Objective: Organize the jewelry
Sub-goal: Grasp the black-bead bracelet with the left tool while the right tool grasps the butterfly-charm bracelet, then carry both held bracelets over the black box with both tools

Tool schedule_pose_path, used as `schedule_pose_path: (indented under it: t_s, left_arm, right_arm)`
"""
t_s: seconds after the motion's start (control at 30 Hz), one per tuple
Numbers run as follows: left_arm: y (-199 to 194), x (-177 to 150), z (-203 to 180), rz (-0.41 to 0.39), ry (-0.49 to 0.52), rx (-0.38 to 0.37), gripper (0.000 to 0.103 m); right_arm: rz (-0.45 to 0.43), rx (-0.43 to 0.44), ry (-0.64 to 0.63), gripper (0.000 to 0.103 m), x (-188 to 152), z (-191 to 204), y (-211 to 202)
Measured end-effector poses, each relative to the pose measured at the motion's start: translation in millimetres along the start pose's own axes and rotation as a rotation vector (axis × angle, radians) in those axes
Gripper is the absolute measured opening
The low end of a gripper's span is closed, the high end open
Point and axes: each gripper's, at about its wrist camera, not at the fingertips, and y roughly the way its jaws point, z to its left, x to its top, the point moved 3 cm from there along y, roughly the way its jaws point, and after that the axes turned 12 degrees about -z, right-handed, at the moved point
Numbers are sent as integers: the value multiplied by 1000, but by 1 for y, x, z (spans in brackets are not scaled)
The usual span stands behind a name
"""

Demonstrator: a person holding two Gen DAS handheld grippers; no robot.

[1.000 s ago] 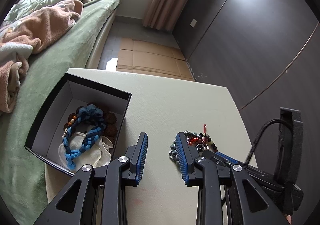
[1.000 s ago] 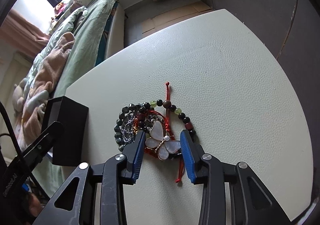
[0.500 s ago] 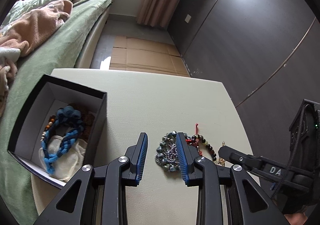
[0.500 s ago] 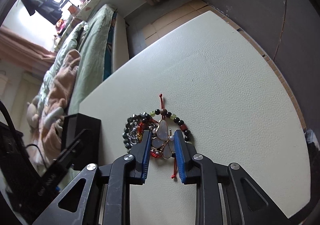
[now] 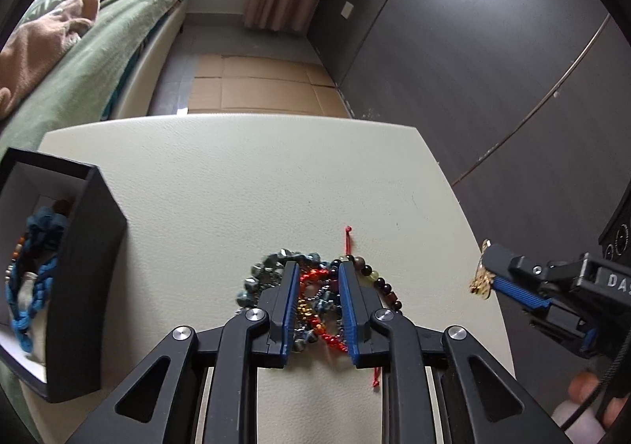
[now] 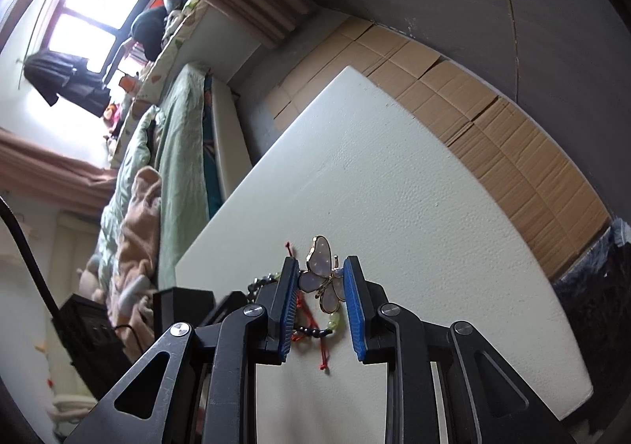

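Near the counter's point(image 5: 236, 176) front edge, the left claw point(image 5: 315, 310) is closing on limp, tangle-prone bracelets point(image 5: 315, 286); the right claw point(image 6: 319, 298) pinches a light, fragile butterfly brooch point(image 6: 323, 278) by its wings.

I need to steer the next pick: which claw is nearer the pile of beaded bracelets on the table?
Left. The left claw straddles the bracelet pile, jaws closing around it. The right claw is off beside the pile, holding the butterfly brooch.

Bare tabletop point(image 5: 244, 183) beyond bracelet pile point(image 5: 315, 286)
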Motion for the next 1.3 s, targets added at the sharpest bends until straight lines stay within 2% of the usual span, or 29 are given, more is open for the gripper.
schedule_pose_path:
  t_s: [0.2,0.37,0.47,0.67,0.87,1.03,1.3]
  left_arm:
    - [16,-7,1,58,-55,-27,21]
    - [18,-6,2,62,-70,-25,19]
    - [15,-4,3,58,-72,-37,8]
    - [7,4,6,47,-104,-73,8]
    - [-16,13,8,-1,-113,-115,8]
    - [-42,18,6,-51,-111,-148,8]
    - [-76,27,21,-128,-123,-135,8]
  right_arm:
    - [-5,12,12,24,6,1,0]
    - [3,18,16,24,7,2,5]
    - [3,20,17,24,7,2,4]
    - [1,20,3,24,2,6,6]
    - [8,7,-8,24,-3,8,7]
    - [-1,33,-36,24,-7,17,4]
    - [-7,101,-93,24,-21,43,1]
